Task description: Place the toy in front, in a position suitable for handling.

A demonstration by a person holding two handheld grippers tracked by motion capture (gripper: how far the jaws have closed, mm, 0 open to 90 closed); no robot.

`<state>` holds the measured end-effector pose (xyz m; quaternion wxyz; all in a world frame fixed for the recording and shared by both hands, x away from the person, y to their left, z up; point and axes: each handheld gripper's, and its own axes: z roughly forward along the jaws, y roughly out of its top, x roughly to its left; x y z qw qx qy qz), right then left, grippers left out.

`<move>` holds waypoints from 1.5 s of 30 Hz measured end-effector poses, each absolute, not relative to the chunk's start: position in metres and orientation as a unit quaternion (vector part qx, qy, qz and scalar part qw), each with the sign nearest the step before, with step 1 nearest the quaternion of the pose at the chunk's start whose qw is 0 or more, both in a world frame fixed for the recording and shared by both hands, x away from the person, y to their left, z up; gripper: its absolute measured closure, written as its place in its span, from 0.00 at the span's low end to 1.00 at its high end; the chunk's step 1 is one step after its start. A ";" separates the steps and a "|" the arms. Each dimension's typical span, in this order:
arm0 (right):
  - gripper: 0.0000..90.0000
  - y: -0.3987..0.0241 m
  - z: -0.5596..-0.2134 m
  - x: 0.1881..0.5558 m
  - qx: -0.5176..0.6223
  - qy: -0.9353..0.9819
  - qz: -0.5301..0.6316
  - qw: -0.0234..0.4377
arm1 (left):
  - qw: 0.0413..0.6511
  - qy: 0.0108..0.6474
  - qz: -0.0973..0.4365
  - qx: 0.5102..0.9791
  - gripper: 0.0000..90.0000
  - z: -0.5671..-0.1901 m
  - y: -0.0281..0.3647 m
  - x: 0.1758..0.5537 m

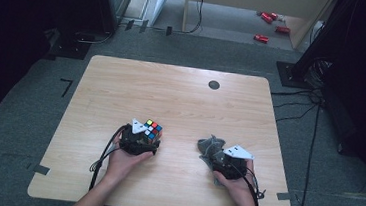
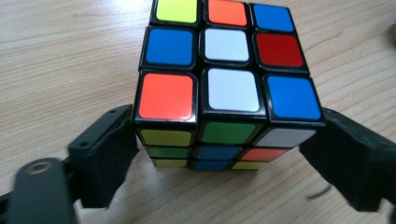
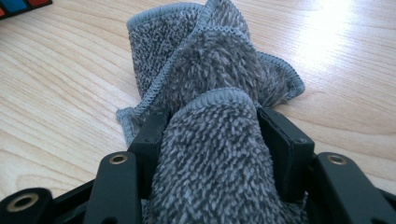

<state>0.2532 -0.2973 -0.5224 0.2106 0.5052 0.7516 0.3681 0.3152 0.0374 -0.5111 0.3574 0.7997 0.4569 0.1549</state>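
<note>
A: Left hand-held gripper point(image 2: 219, 154)?
B: Jaws apart, flanking the cube point(image 2: 224, 88) on the surface point(image 1: 181, 98); cube straight ahead, not yet pressed.
A: Right hand-held gripper point(image 3: 212, 135)?
B: Clamped on the grey cloth point(image 3: 210, 93).

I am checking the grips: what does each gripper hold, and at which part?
The right gripper clamps a bunched fold of the grey cloth. The left gripper flanks the cube at its lower sides; contact unclear.
</note>
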 end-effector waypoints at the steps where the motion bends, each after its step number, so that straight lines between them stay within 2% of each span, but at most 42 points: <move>1: 0.53 -0.298 -0.522 0.253 0.505 0.752 0.369 0.209 | 0.349 0.464 0.157 0.799 0.16 -0.513 0.036 0.316; 5: 0.53 -0.298 -0.522 0.255 0.505 0.751 0.371 0.207 | 0.346 0.473 0.162 0.794 0.19 -0.512 0.033 0.318; 12: 0.53 -0.298 -0.523 0.255 0.504 0.752 0.371 0.208 | 0.338 0.471 0.177 0.796 0.37 -0.513 0.032 0.317; 17: 0.53 -0.297 -0.522 0.254 0.507 0.750 0.369 0.211 | 0.346 0.469 0.172 0.794 0.38 -0.513 0.036 0.314; 20: 0.59 -0.295 -0.522 0.252 0.508 0.747 0.365 0.225 | 0.368 0.467 0.158 0.788 0.38 -0.508 0.044 0.306; 23: 0.69 -0.296 -0.520 0.250 0.512 0.737 0.374 0.233 | 0.386 0.459 0.156 0.785 0.38 -0.501 0.051 0.297; 27: 0.73 -0.301 -0.516 0.250 0.529 0.710 0.410 0.219 | 0.397 0.427 0.161 0.796 0.38 -0.496 0.054 0.288; 32: 0.74 -0.297 -0.507 0.248 0.519 0.703 0.435 0.218 | 0.411 0.403 0.154 0.803 0.38 -0.493 0.054 0.281; 37: 0.74 -0.273 -0.486 0.240 0.477 0.714 0.460 0.226 | 0.422 0.334 0.145 0.830 0.38 -0.492 0.036 0.266; 42: 0.74 -0.254 -0.468 0.229 0.450 0.714 0.504 0.187 | 0.436 0.304 0.137 0.836 0.38 -0.488 0.030 0.260; 45: 0.73 -0.242 -0.454 0.221 0.430 0.714 0.518 0.190 | 0.427 0.283 0.151 0.845 0.38 -0.487 0.026 0.255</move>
